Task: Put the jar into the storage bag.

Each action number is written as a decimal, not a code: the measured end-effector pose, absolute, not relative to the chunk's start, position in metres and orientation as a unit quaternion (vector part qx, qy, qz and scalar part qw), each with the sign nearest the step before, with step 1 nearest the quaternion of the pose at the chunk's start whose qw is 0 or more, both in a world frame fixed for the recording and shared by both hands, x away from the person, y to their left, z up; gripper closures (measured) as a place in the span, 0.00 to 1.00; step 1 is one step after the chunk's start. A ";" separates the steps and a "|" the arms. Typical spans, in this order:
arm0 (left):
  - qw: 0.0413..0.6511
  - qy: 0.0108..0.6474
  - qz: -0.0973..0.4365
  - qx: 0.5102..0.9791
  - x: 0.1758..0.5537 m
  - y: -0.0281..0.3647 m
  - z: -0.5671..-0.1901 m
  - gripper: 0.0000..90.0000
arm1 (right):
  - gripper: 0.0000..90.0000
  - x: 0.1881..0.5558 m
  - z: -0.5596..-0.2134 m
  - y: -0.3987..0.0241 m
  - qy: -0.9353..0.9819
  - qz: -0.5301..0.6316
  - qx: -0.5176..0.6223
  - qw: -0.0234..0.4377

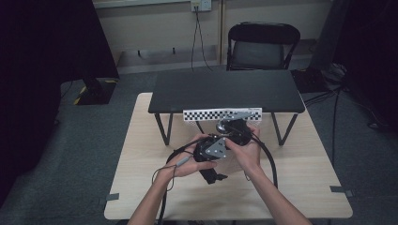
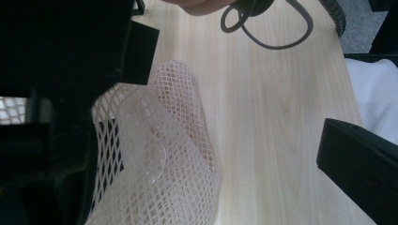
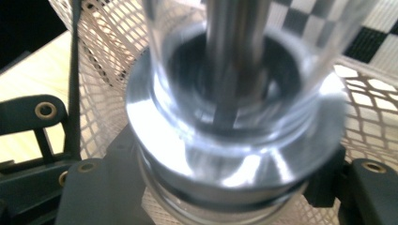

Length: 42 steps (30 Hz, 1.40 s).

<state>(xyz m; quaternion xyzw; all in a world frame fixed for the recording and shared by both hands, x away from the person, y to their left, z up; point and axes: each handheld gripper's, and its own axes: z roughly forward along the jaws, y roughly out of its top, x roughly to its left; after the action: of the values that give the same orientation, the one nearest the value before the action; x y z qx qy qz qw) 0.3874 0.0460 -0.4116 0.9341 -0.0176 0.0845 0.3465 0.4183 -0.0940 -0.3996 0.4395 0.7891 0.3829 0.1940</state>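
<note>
While the right claw (image 1: 225,127) clamps a clear glass (image 3: 234,93) in white foam netting (image 3: 103,56), the left claw (image 2: 225,140) stands apart.

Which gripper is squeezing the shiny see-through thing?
The right gripper: its jaws clamp the clear, metal-ringed container wrapped in white netting. The left gripper has its jaws wide apart.

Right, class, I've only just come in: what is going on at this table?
A person at a wooden table works with a gripper in each hand. The right gripper is shut on a clear glass with a metal base. A white foam net sleeve lies around the glass, beside the left gripper, whose jaws look apart.
</note>
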 end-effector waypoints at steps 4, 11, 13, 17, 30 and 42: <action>0.357 -0.008 0.083 0.931 0.388 0.047 -0.411 0.00 | 0.35 0.418 -0.401 -0.094 0.785 0.388 0.441 0.196; 0.358 -0.002 0.080 0.930 0.388 0.047 -0.411 0.00 | 0.32 0.415 -0.396 -0.097 0.780 0.398 0.443 0.194; 0.358 0.000 0.081 0.930 0.388 0.047 -0.411 0.00 | 0.30 0.414 -0.397 -0.096 0.778 0.399 0.443 0.200; 0.361 0.000 0.081 0.929 0.388 0.048 -0.411 0.00 | 0.27 0.413 -0.396 -0.096 0.772 0.404 0.446 0.205; 0.372 0.018 0.078 0.925 0.395 0.055 -0.408 0.05 | 0.18 0.409 -0.392 -0.108 0.762 0.430 0.442 0.200; 0.401 0.046 0.103 0.909 0.397 0.062 -0.400 0.04 | 0.09 0.404 -0.389 -0.116 0.751 0.457 0.435 0.194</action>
<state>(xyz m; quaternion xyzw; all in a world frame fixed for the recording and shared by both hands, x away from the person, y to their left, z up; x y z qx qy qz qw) 0.3969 0.0620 -0.3996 0.9089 0.0458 0.1035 0.4013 0.4041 -0.1162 -0.3890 0.4348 0.7512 0.4572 0.1941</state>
